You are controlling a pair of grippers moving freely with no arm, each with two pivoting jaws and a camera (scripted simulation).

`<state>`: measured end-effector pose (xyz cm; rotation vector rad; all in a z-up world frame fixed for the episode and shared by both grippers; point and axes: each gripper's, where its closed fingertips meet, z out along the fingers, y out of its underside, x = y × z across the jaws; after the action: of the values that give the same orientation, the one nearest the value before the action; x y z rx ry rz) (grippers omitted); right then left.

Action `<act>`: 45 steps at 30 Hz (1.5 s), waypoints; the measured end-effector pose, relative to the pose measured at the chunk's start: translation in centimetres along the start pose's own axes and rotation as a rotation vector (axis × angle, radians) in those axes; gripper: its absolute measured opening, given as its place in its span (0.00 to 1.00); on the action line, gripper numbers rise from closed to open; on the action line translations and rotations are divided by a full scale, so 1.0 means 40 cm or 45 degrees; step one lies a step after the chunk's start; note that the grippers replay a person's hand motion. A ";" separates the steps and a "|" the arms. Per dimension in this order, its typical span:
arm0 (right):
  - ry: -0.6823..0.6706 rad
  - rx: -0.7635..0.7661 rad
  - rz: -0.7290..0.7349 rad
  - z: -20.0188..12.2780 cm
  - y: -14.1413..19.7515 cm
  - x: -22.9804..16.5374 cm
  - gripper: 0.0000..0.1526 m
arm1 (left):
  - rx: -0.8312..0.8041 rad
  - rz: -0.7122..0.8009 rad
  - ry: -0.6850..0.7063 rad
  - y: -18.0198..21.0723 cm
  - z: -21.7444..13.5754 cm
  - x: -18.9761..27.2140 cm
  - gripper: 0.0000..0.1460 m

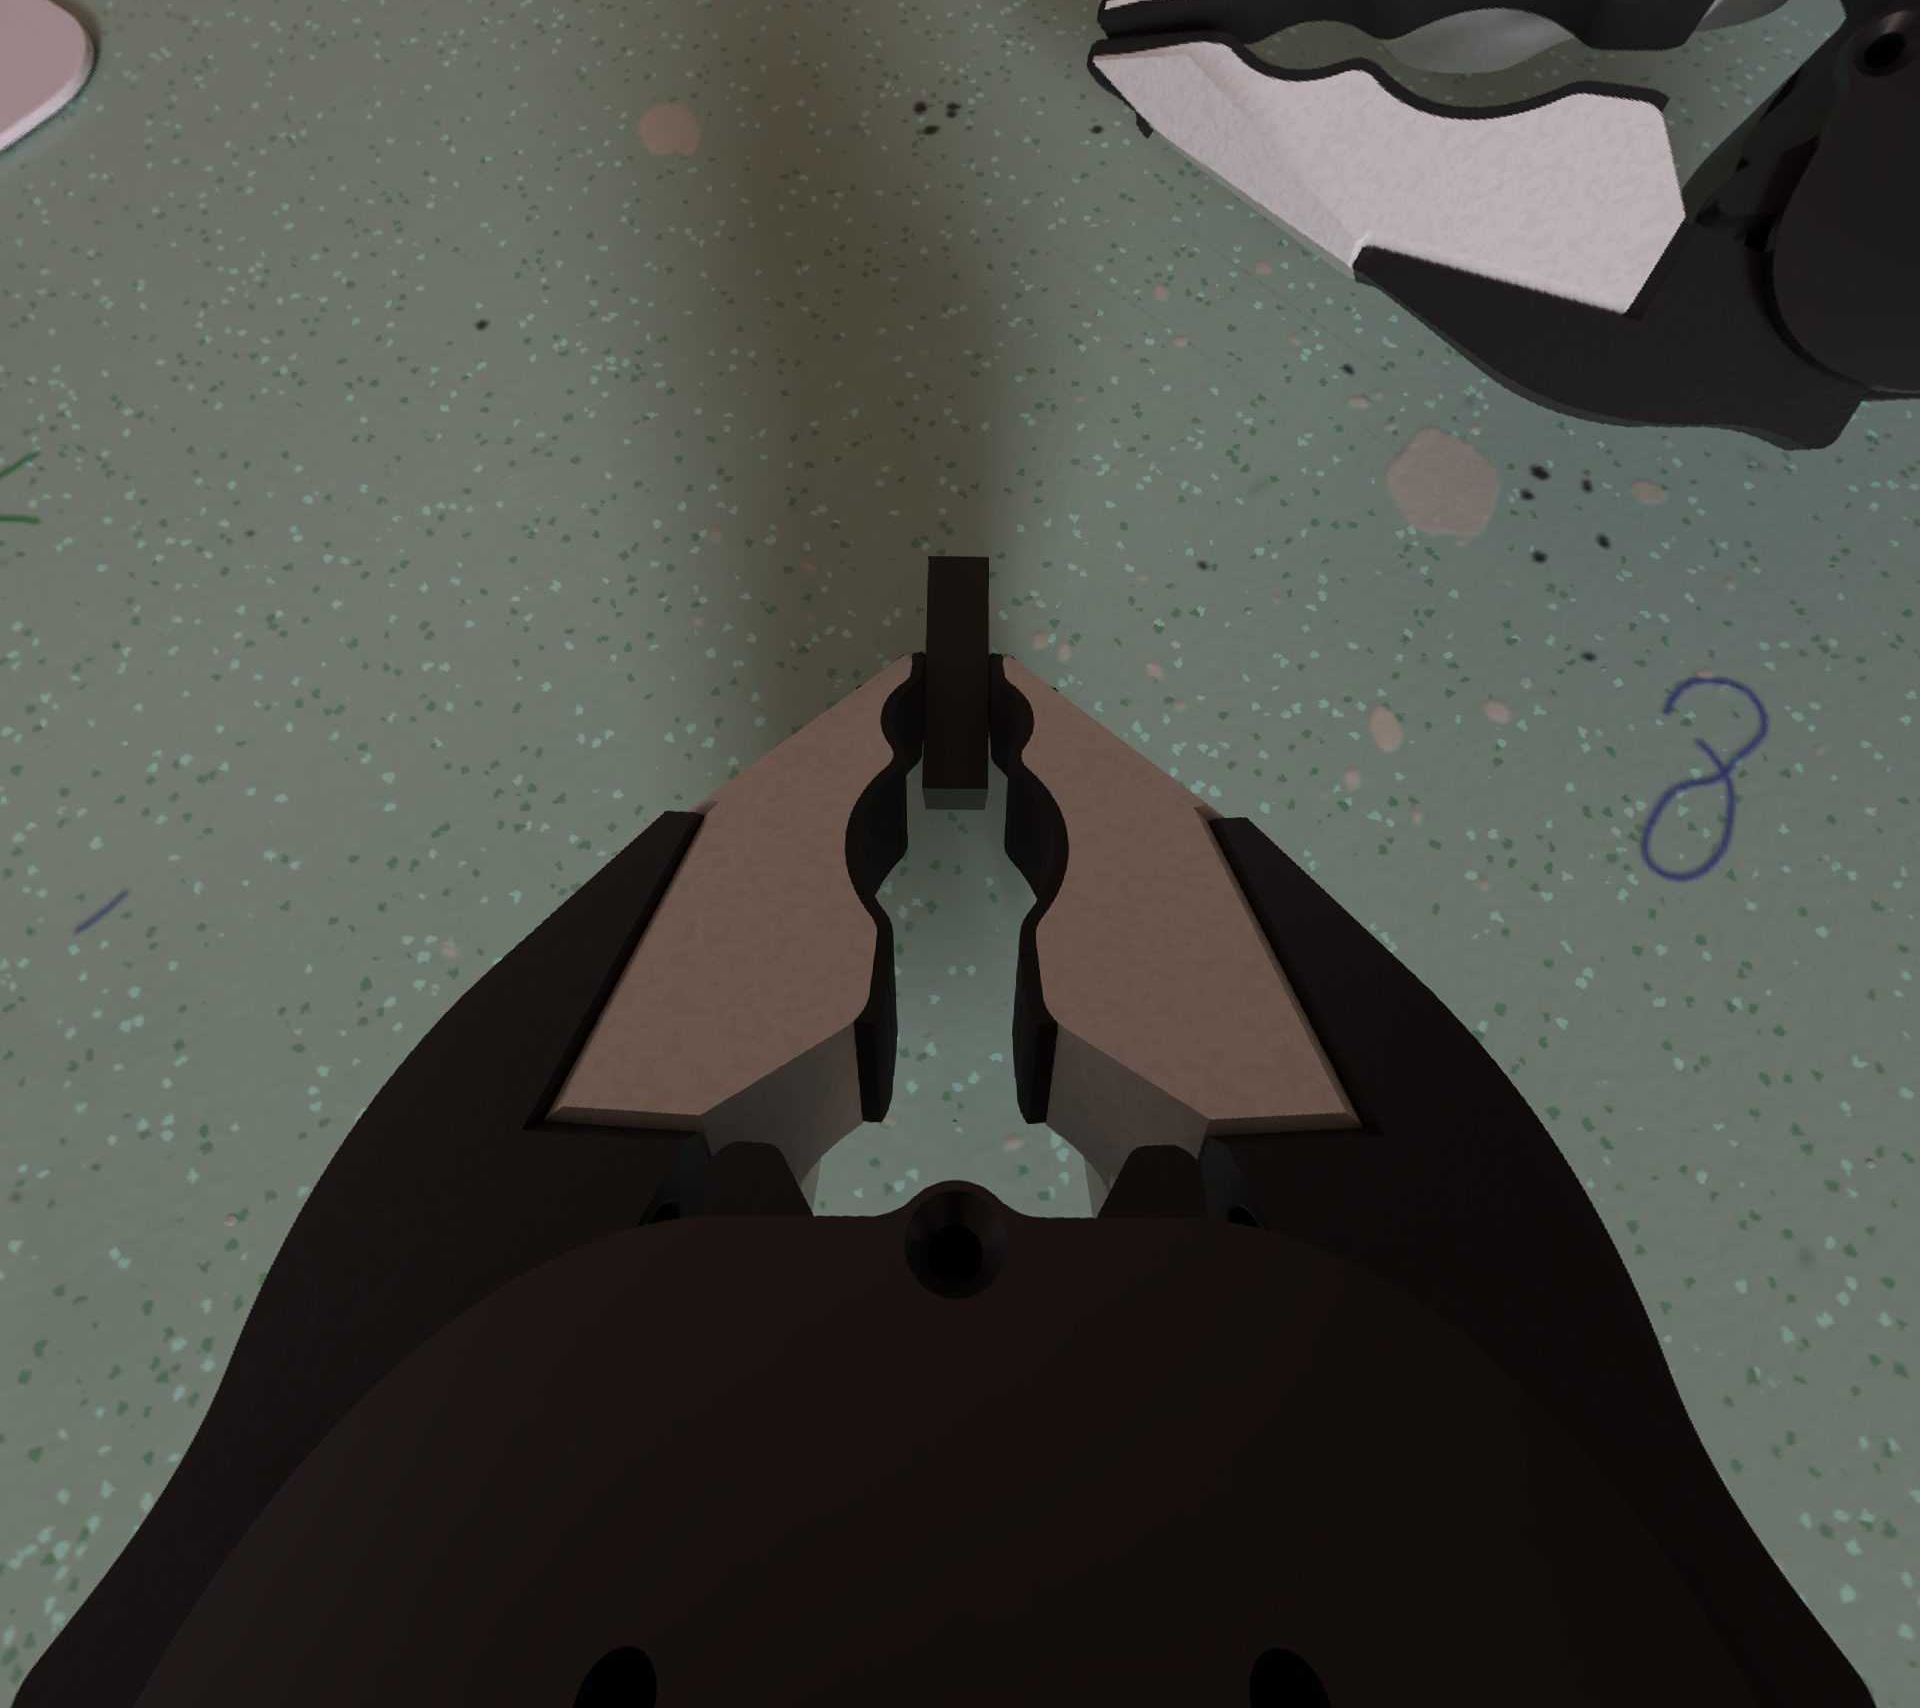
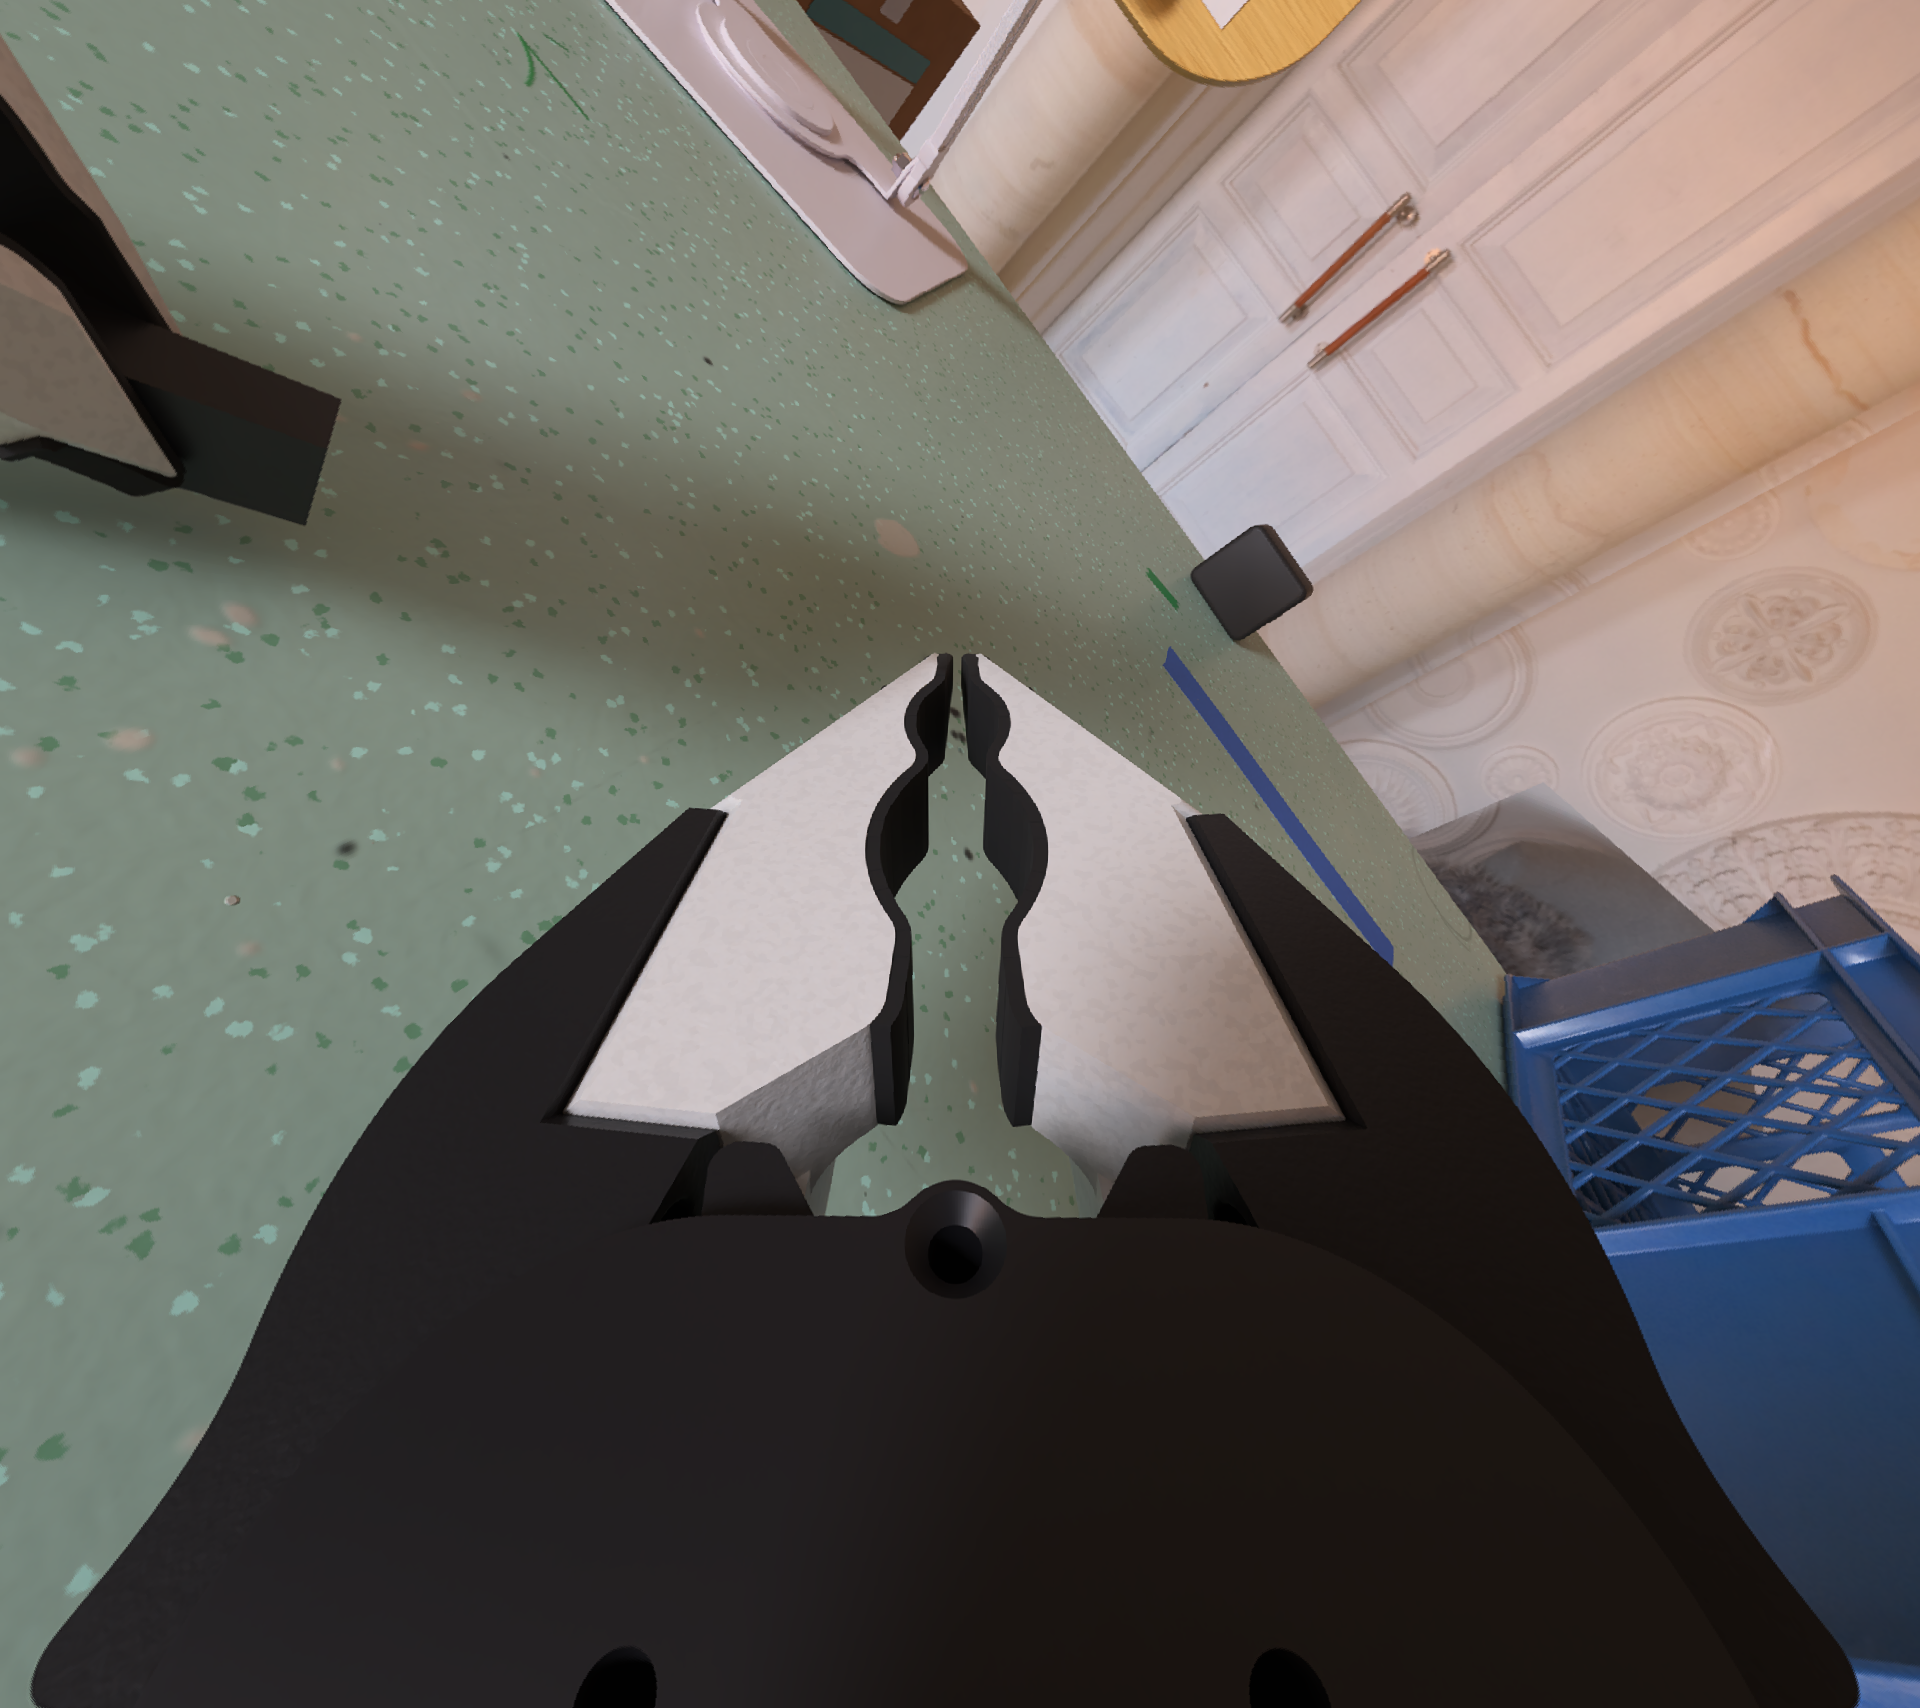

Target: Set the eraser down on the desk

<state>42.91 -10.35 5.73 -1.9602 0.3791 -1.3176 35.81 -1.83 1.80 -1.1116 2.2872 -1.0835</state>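
My left gripper (image 1: pixel 956 671) is shut on a thin dark eraser (image 1: pixel 956 692), which stands on edge between the fingertips and sticks out past them, above the green speckled desk (image 1: pixel 416 515). The right wrist view shows the same eraser (image 2: pixel 249 443) as a dark slab held by the left gripper (image 2: pixel 135 432) at the left edge, just above the desk (image 2: pixel 468 619). My right gripper (image 2: pixel 956 666) is shut and empty, hovering over the desk near its edge. It also shows at the top right of the left wrist view (image 1: pixel 1112 22).
A white lamp base (image 2: pixel 727 100) stands on the desk; its corner shows at the left (image 1: pixel 31 58). A small black block (image 2: pixel 1252 583) and a blue strip (image 2: pixel 1268 796) lie by the desk edge. A blue crate (image 2: pixel 1714 1087) stands beyond the edge.
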 end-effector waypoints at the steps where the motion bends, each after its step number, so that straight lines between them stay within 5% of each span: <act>1: -0.001 0.003 0.001 -0.001 -0.001 0.000 0.01 | -0.005 -0.008 -0.006 0.002 0.001 0.001 0.08; 45: -0.024 0.003 -0.022 0.000 -0.001 -0.009 0.01 | 0.019 -0.184 -0.031 0.007 0.008 -0.004 0.08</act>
<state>42.73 -10.12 5.52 -1.9768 0.3516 -1.3089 35.97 -1.76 1.38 -1.2933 2.2050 -1.1318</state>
